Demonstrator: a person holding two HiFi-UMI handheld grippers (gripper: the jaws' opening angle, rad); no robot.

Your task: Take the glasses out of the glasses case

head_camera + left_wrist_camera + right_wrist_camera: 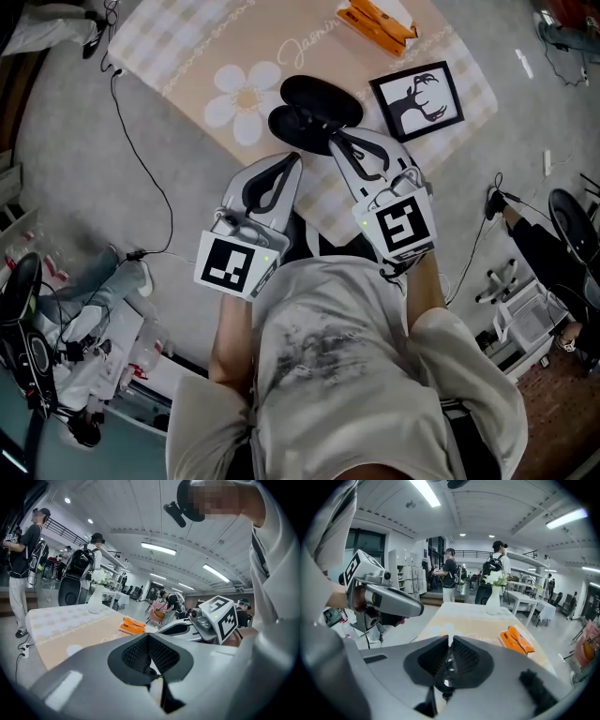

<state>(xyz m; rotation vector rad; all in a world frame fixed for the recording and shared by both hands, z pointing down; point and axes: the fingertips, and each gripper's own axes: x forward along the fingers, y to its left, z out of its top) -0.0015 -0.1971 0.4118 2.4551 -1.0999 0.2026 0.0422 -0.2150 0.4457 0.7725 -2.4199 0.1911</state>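
the right tongs point(450, 641) are pressed together on a thin, glossy piece that looks like the glasses point(446, 676), held edge-on between the pads. the left tongs point(148, 637) are also pressed together, with a small dark bit showing just below their tips, though i cannot tell whether they grip it. in the head view both tongs point at the black glasses case point(322, 101), which lies open on the checked cloth of the surface point(187, 47) just beyond their tips, with a framed deer picture point(418, 98) beside it and an orange pack point(375, 23) farther off.
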